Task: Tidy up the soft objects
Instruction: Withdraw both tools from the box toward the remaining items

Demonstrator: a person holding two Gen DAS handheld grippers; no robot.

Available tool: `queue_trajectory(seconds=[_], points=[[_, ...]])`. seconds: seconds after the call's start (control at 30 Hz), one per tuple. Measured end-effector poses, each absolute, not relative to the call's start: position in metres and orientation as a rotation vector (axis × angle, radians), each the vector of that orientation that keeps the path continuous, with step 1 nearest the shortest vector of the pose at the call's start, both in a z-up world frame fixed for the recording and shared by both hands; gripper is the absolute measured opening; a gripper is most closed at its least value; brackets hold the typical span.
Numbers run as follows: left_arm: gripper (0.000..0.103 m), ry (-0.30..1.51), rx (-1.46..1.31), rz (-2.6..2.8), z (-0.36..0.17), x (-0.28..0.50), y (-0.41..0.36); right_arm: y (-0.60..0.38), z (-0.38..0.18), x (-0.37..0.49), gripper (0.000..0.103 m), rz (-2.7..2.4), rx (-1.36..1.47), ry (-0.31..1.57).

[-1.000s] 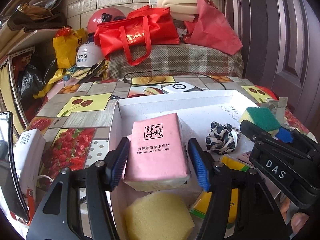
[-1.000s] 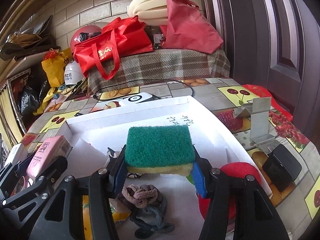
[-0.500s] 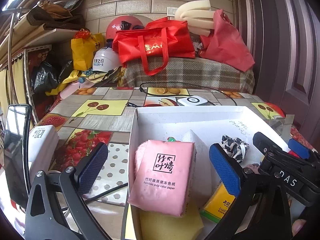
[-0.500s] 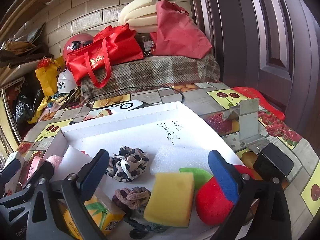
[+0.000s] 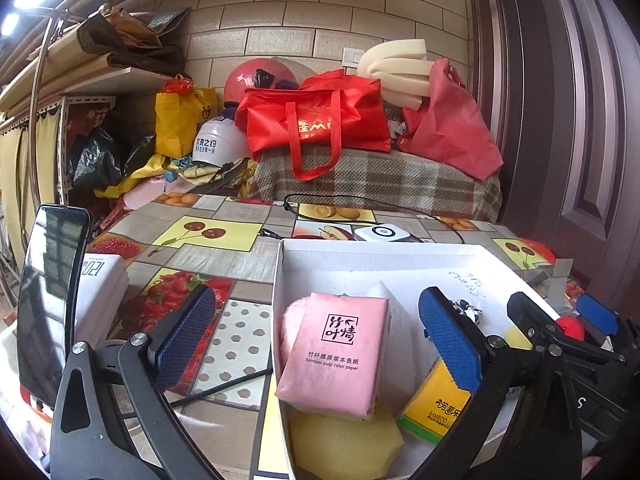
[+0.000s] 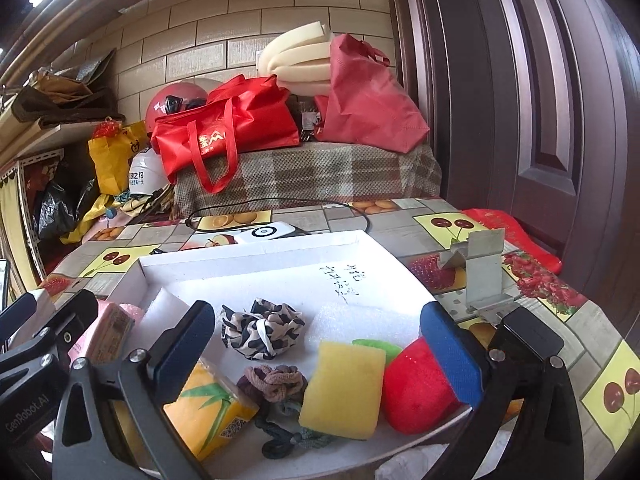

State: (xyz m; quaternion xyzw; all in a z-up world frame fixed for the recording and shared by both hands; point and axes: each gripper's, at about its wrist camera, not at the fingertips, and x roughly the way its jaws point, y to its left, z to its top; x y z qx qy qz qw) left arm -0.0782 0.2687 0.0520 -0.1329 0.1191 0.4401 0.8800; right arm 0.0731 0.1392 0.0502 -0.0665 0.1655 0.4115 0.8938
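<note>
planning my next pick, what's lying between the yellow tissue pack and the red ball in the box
In the right wrist view, between the yellow tissue pack and the red ball lie a brown hair tie and an upturned yellow sponge.

Left tool [image 5: 316, 340] wide open, pink tissue pack [image 5: 338, 354] lying free in white box [image 5: 280, 280], atop yellow sponge [image 5: 344, 448]

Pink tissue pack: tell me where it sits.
Left wrist view: the pink tissue pack lies at the white box's left side, atop a yellow sponge.
</note>
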Motion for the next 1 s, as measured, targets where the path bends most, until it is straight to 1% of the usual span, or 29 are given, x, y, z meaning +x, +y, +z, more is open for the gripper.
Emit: queue_trajectory(seconds=[0.2,0.33,0.43,0.57,0.7,0.8,0.93,0.97,1.0], points=[[0.102,0.252,-0.267,0.864,0.052,-0.086,0.254,0.118,0.051,0.059,0.103,0.885,-0.183,0.295],[0.103,0.269,-0.133,0.811,0.056,-0.076,0.224,0.094,0.052,0.056,0.103,0.907,-0.208,0.269],[0.103,0.287,-0.086,0.717,0.057,-0.068,0.203,0.070,0.052,0.071,0.103,0.880,-0.204,0.291],[0.102,0.327,-0.063,0.555,0.056,-0.055,0.178,0.027,0.049,0.104,0.103,0.823,-0.166,0.376],[0.102,0.412,-0.068,0.383,0.052,-0.032,0.163,0.001,0.034,0.133,0.103,0.880,-0.213,0.574],[0.102,0.496,-0.061,0.305,0.047,-0.011,0.156,0.000,0.021,0.134,0.103,0.934,-0.302,0.657],[0.102,0.534,-0.014,0.251,0.043,-0.003,0.142,0.023,0.006,0.126,0.102,0.947,-0.445,0.716],[0.102,0.544,0.000,0.236,0.043,-0.001,0.138,0.027,0.000,0.126,0.094,0.934,-0.479,0.741],[0.102,0.557,0.015,0.221,0.041,0.001,0.135,0.030,-0.003,0.127,0.080,0.929,-0.494,0.760]])
